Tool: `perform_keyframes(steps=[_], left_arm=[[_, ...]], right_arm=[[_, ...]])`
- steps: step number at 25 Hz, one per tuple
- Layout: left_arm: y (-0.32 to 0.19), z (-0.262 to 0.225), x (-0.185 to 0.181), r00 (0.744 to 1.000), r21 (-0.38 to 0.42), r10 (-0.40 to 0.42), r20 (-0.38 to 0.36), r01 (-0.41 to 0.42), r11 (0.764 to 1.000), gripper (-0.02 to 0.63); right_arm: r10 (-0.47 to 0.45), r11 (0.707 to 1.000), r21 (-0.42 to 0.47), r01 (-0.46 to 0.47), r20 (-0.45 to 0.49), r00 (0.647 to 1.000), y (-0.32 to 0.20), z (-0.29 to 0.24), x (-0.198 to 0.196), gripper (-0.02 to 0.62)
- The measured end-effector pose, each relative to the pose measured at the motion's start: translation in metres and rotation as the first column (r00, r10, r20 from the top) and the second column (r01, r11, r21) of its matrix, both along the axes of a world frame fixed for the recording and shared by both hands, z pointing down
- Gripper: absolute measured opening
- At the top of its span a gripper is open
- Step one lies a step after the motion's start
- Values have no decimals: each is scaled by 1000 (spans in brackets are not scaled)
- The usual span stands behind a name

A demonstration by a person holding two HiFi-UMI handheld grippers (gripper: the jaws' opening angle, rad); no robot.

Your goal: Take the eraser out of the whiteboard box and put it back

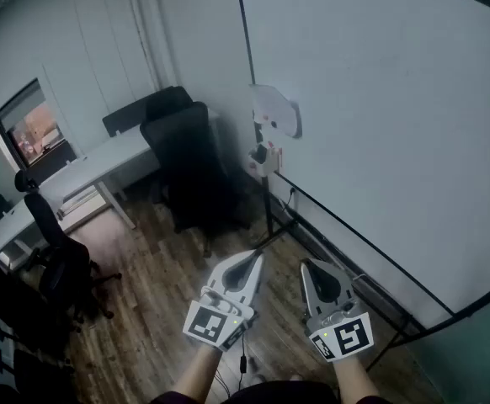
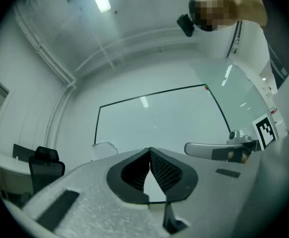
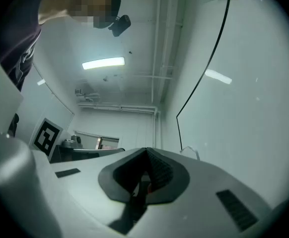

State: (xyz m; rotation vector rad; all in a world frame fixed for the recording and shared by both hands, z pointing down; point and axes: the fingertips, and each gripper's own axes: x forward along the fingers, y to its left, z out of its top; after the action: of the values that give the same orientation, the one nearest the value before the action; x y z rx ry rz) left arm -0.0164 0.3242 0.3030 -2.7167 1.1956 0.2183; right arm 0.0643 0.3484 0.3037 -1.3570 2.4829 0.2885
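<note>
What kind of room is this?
Probably an office or meeting room: there is a big whiteboard on a stand, black office chairs and a white desk.

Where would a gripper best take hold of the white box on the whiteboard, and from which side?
Likely its front wall, from the room side: the white box hangs against the whiteboard, so its back is blocked. The left gripper and right gripper are shut, below it.

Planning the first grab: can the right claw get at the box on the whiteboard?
Probably yes: nothing stands between the right claw and the box; the chair sits off left. The claw is shut and must open first.
</note>
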Motion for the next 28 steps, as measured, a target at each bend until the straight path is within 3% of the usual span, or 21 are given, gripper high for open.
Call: perform_keyframes(steps=[15,19,28], left_arm=[[-7,-21,0,1000,110,-13,26,10,994,5],[-4,-15,1,1000,97,-10,21,8,995,5],[-9,1,31,1000,58,3,12,-3,998,5]], right_arm=[[11,998,60,-8,-49,999,-16,-20,-12,3],[-13,999,53,13,-9,1000,-12,-17,-7,3],[8,1000,9,-7,-19,1000,-10,6,27,3]])
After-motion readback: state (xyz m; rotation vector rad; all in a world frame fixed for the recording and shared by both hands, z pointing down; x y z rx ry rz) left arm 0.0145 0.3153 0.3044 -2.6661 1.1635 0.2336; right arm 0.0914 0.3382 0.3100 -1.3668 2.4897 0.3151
